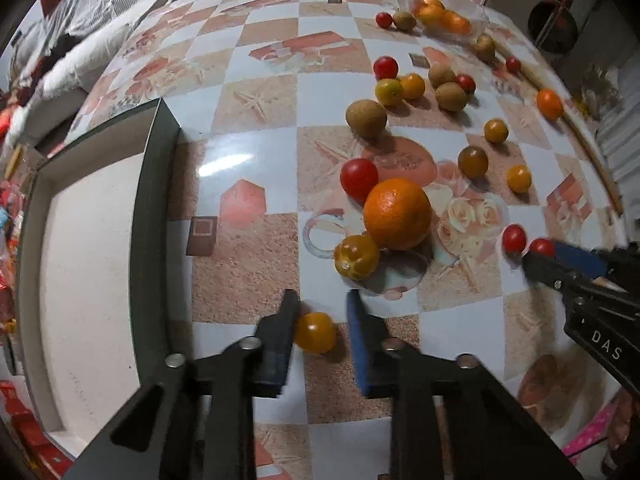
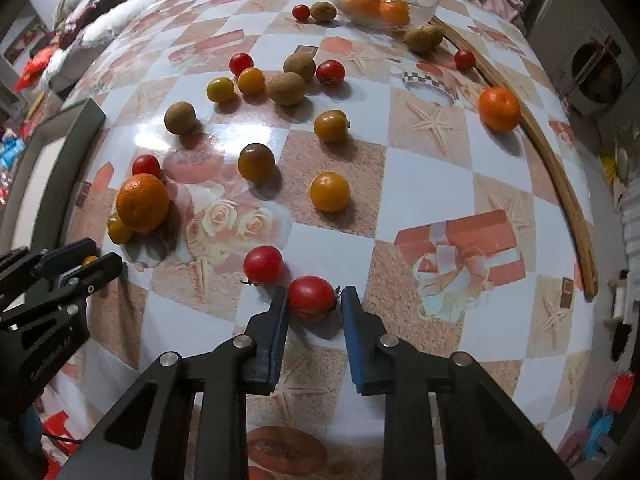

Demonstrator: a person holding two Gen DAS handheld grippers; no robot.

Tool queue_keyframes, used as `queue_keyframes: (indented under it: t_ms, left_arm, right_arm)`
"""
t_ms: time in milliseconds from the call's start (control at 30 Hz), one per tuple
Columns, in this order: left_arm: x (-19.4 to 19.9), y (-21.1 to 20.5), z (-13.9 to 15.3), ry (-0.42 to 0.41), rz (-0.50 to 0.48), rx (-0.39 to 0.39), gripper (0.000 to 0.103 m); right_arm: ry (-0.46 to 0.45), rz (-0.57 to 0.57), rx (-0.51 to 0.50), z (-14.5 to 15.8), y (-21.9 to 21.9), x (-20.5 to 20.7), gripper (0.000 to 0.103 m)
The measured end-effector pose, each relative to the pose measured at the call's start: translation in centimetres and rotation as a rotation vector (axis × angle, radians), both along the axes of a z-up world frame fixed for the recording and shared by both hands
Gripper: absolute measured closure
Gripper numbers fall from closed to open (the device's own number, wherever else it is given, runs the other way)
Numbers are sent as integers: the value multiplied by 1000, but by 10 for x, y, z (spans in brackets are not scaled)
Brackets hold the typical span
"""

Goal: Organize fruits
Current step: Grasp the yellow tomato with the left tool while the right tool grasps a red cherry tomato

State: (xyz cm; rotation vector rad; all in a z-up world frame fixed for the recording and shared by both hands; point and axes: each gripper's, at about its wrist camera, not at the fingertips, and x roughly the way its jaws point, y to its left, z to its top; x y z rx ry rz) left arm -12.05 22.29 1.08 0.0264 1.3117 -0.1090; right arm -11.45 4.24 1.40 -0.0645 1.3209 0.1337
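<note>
Several fruits lie scattered on the patterned table. My left gripper (image 1: 323, 300) is open around a small yellow tomato (image 1: 315, 332), which touches the left finger and stands apart from the right one. My right gripper (image 2: 314, 294) is open around a red tomato (image 2: 312, 297) on the table, its pads close on both sides. A second red tomato (image 2: 263, 264) lies just beyond it. A large orange (image 1: 397, 213) sits ahead of the left gripper, with a red tomato (image 1: 359, 178) behind it and a yellow tomato (image 1: 356, 257) in front. The right gripper also shows in the left wrist view (image 1: 538, 256).
A grey box with a white inside (image 1: 152, 216) stands at the left. A glass bowl (image 2: 420, 4) holding oranges (image 2: 394, 12) sits at the far side. Kiwis (image 2: 286, 88), yellow tomatoes and an orange (image 2: 499, 109) lie between. A wooden stick (image 2: 560, 184) runs along the right edge.
</note>
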Motion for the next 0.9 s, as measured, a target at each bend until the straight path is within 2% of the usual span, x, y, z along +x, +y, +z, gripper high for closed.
queue_keyframes:
  t_ms: [67,167,567,833,867,900]
  left_arm:
    - [1,8,5,5,16,-60,85]
    - [1,18,10,-4,30,-84,85]
    - [-18,28,16,-20,29,-84,85]
    - [-21,20,4,1,-3,-63,84]
    - [-21,19,4,-1,-9,-59,82]
    - [-22,18,5,-2,-15,-60,62]
  right_arm:
    - [2,-22,29,3,-5,1,74]
    - [26,-31,50,9,-6,3,74]
    - [68,-35,84,21,-6,-7,74]
    - [78,-42,101,19,-2,-10,74]
    - [79,-44,104,19,-2,-10,74]
    - [80,-46,106,20,-3,-10,74]
